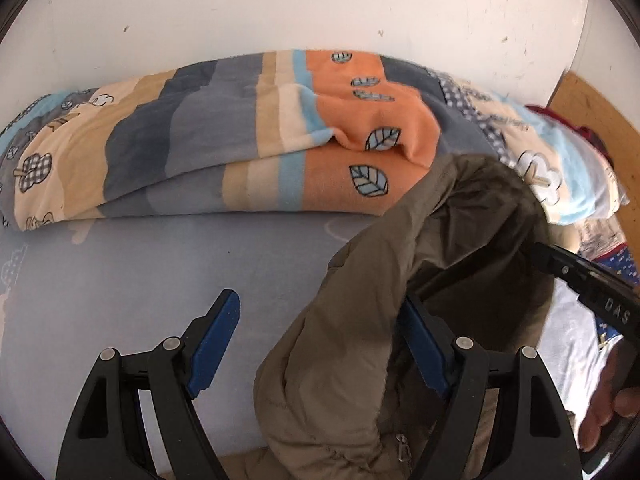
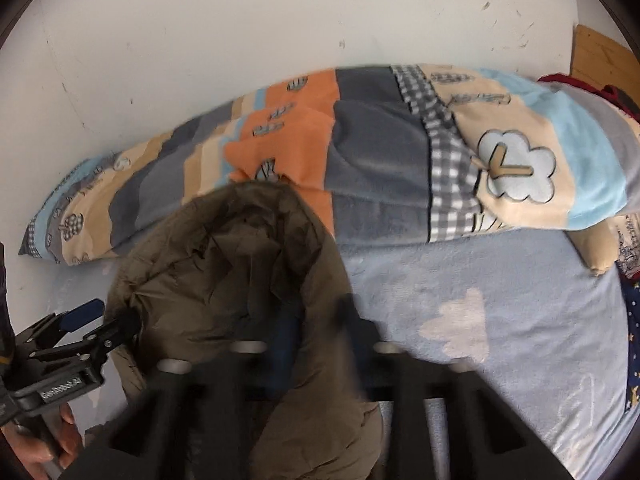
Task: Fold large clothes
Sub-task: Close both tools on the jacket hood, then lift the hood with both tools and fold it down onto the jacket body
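jacket [image 1: 360,320]: olive padded, hood end raised above a pale blue bedsheet [image 1: 160,264]; lower part cut off by the frame edge in both views.
left gripper [image 1: 320,344]: jaws spread wide; jacket fabric drapes over the right blue pad and hides most of it; whether it pinches any cloth cannot be told.
right gripper [image 2: 312,344]: heavily blurred, fingers close together with jacket fabric bunched over them; grip cannot be made out.
quilt [image 1: 240,140]: striped orange, grey, beige, leaf print, rolled along a white wall [image 1: 280,8].
hands: part visible at frame edges.
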Tool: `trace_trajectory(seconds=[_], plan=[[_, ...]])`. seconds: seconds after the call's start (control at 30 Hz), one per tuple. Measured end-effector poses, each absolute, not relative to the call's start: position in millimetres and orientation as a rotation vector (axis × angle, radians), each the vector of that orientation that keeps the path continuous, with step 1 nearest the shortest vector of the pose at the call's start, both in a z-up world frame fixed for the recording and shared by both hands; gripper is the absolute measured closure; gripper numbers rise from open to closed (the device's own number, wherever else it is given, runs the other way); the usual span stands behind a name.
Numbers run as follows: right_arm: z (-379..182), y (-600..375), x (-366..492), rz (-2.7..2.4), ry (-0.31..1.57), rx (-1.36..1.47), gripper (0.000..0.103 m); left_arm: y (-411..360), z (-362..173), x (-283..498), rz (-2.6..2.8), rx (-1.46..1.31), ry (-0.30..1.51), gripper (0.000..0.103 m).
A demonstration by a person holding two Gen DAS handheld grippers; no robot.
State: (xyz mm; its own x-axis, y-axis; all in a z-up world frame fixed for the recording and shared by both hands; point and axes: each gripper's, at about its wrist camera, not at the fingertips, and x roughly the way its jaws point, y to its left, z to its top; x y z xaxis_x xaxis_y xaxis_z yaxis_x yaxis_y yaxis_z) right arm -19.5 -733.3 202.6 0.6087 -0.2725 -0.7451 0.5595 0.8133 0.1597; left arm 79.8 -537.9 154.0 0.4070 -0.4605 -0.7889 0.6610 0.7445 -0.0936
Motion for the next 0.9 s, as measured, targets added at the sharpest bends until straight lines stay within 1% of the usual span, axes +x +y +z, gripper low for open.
trace_trajectory(seconds=[0.03,0.07,0.1,0.33,0.57,0.73,0.8,0.9], plan=[[204.1,-731.6,-21.1,-0.490,0.762,0.395,0.093,-539.3,151.6,80.3,-0.723,0.248,0.909,0.047],[206.1,-728.7,-22.9,-0.474,0.752,0.387,0.094,-541.1,148.6,81.2,-0.736,0.247,0.924,0.080],[208.8,-724.2,-25.4,-0.475,0.750,0.363,0.094,-542.4,145.2,83.0,-0.736,0.246,0.955,0.088],[236.3,-693.1,-69.2,-0.405,0.687,0.357,0.095,-515.4,164.3,51.8,-0.817,0.201,0.954,0.089],[262.3,-630.5,-157.7,-0.311,0.619,0.343,0.095,-448.5,203.4,-25.4,-0.911,0.184,0.927,0.089],[249.8,-583.9,-229.4,-0.289,0.619,0.312,0.095,-387.2,200.8,-85.6,-0.928,0.168,0.936,0.089],[236.0,-565.6,-254.2,-0.290,0.633,0.289,0.095,-365.3,191.0,-105.4,-0.933,0.158,0.945,0.089],[204.3,-547.7,-276.8,-0.284,0.694,0.284,0.095,-334.3,162.0,-134.0,-0.916,0.145,0.982,0.089]])
